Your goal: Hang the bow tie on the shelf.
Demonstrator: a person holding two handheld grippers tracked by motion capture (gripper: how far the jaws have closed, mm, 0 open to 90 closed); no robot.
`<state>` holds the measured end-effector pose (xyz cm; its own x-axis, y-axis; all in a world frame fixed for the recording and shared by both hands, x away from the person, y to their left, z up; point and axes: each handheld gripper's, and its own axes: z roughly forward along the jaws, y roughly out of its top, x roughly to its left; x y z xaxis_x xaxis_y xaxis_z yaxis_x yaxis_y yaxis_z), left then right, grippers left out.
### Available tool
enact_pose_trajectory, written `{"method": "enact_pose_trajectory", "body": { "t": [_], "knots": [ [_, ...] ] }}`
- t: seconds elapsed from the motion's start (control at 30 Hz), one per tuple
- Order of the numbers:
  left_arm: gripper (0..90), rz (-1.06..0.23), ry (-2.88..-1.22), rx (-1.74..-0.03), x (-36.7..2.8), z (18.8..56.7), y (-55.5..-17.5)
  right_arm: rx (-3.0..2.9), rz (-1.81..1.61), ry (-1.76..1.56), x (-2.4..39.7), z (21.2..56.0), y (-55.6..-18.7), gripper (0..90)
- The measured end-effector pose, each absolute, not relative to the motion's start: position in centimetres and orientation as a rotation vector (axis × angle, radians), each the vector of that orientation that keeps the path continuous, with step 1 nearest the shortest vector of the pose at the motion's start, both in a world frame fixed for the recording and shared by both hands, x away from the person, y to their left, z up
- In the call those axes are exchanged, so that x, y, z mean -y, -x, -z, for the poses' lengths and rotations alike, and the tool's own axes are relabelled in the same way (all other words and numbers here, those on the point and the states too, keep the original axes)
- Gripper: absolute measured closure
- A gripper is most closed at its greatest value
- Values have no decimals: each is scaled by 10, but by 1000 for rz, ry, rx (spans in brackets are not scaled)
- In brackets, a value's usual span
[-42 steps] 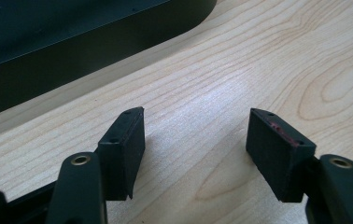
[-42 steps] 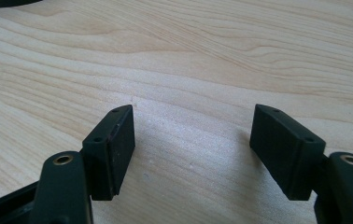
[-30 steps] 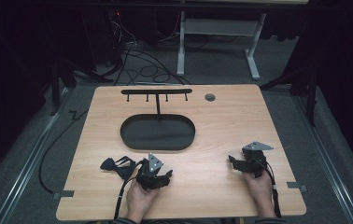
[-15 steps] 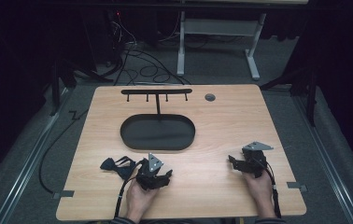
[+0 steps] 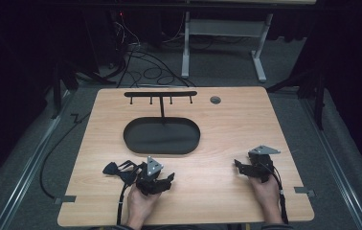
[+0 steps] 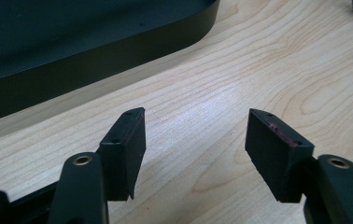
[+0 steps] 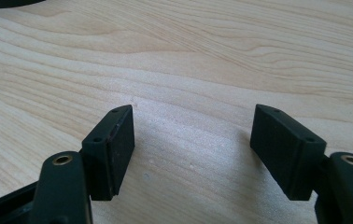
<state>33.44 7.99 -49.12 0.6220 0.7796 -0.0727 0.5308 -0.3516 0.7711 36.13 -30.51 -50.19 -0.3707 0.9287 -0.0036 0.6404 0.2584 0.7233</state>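
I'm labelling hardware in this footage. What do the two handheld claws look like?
Both are matte black. The left claw and right claw each carry a grey three-cornered plate on top and trail a black cable toward the person. Their flat rectangular pads show small screw holes, with brass-coloured rivets at the linkages. The left claw's right pad has reddish marks along its edge.

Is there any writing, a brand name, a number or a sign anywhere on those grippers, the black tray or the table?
None can be read. The black tray, the hook rack, the wooden table, the left gripper and the right gripper all look plain, with no lettering, numbers or signs on them.
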Motion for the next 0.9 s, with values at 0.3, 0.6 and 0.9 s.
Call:
{"method": "enact_pose_trajectory", "body": {
  "t": [0.3, 0.6, 0.9],
  "knots": [
    [399, -385, -2026, -1023, -87, 476, -332, -2103, -902, -1425, 306, 502, -361, 321],
    [405, -386, -2006, -1000, -97, 462, -329, -2105, -902, -1425, 306, 502, -361, 321],
    [409, -379, -1992, -1010, -109, 454, -328, -2103, -905, -1427, 306, 502, -361, 321]
  ]
}}
